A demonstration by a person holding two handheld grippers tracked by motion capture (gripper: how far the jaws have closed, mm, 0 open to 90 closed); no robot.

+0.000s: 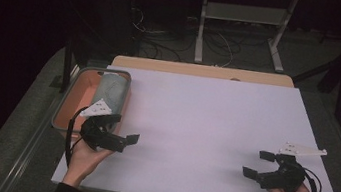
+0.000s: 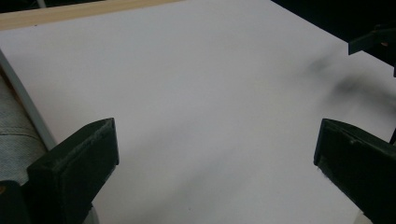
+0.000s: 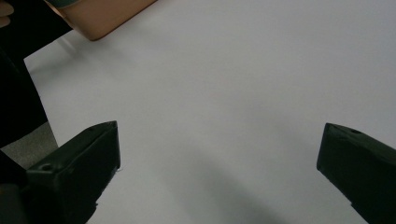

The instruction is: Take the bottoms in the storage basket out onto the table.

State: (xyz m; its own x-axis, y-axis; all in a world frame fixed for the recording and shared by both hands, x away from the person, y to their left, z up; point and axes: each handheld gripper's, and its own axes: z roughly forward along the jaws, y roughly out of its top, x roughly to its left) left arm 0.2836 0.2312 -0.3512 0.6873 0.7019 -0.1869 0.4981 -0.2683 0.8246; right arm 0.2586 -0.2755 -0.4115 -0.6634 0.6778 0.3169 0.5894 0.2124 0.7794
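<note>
The grey fabric roll (image 1: 111, 92) lies in the orange bin (image 1: 80, 94) at the left middle of the high view. Its long axis runs from the upper part of the bin down toward the lower left, nearly in line with the bin's long sides, and its near end is hidden behind the left gripper's grey plate. It rests against the bin's right wall. In the left gripper view a strip of its woven grey cloth (image 2: 14, 135) shows at the left edge, with the bin's pale rim just beside it.

The left gripper (image 1: 124, 141) sits in the lower left of the high view, just beside the bin's near right corner, and points toward the right of the frame over the white table (image 1: 205, 121). Its jaws stand wide apart with nothing between them.

The right gripper (image 1: 259, 164) is at the lower right of the high view, well apart from the bin, and points toward the left of the frame. Its jaws are likewise spread wide over bare table. In the right gripper view a corner of the bin (image 3: 107, 16) shows at the upper left.
</note>
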